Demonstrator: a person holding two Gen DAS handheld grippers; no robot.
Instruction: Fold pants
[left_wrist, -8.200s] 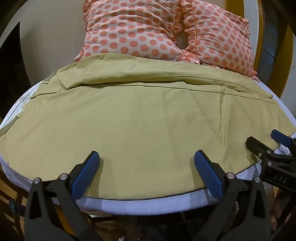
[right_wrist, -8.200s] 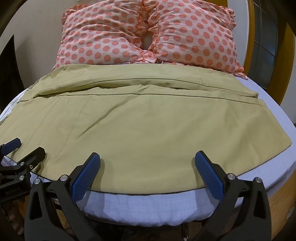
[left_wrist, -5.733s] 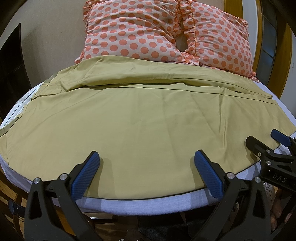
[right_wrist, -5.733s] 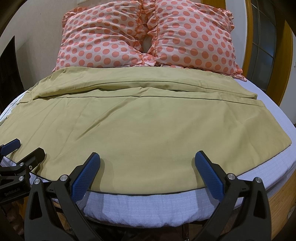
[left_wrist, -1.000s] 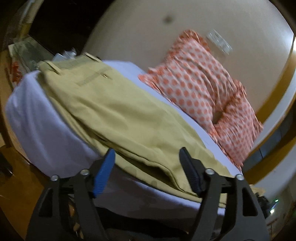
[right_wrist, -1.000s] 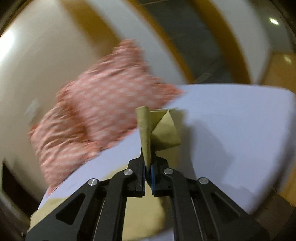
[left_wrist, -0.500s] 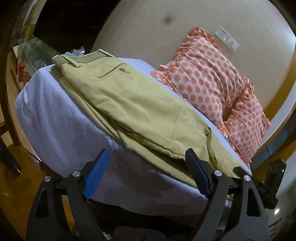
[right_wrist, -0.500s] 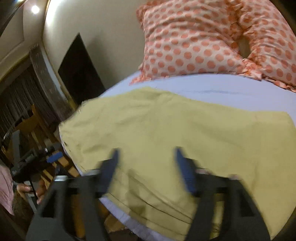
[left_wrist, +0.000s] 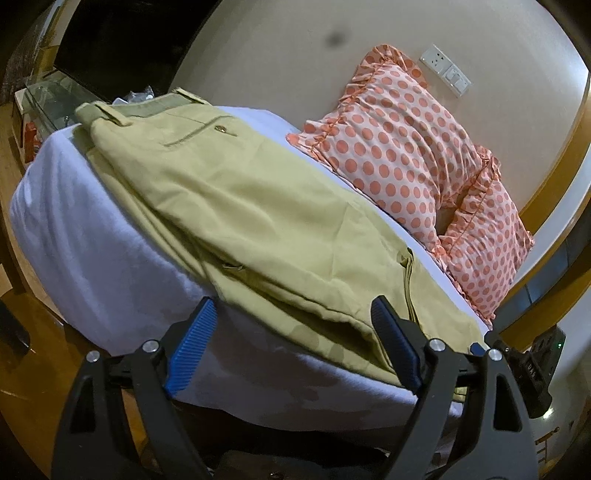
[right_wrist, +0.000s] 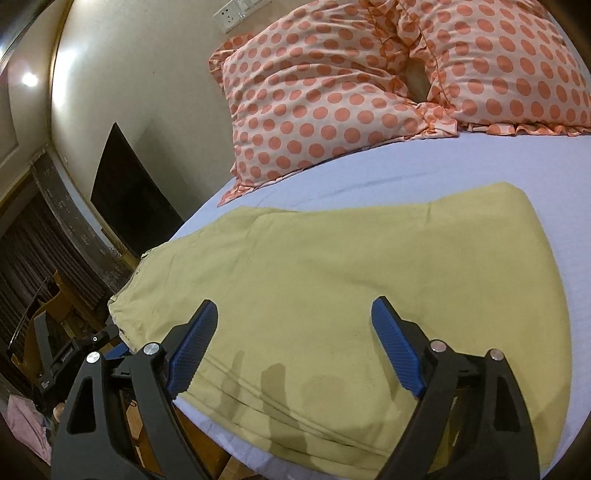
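At the bottom of each wrist view, one black hand-held gripper with blue ribbed pads stands wide apart and holds nothing: the left hand-held gripper (left_wrist: 295, 343), the right hand-held gripper (right_wrist: 295, 345). Beyond them, mid-frame, one pair of khaki cotton pants (right_wrist: 351, 288) lies folded over on the white-sheeted bed (right_wrist: 498, 166). Farthest, at the top, two salmon polka-dot ruffled pillows (right_wrist: 332, 96) lean against the beige wall (left_wrist: 295, 55).

We note a bed (left_wrist: 74, 236) with a pale lilac sheet (right_wrist: 517, 173). Two pink pillows with orange polka dots (right_wrist: 332, 96) and frilled edges lean side by side against a beige wall (left_wrist: 277, 55). A white wall socket (left_wrist: 437, 59) sits above them. A dark screen (right_wrist: 129, 199) stands beside the bed; wooden flooring (left_wrist: 14, 369) lies below.
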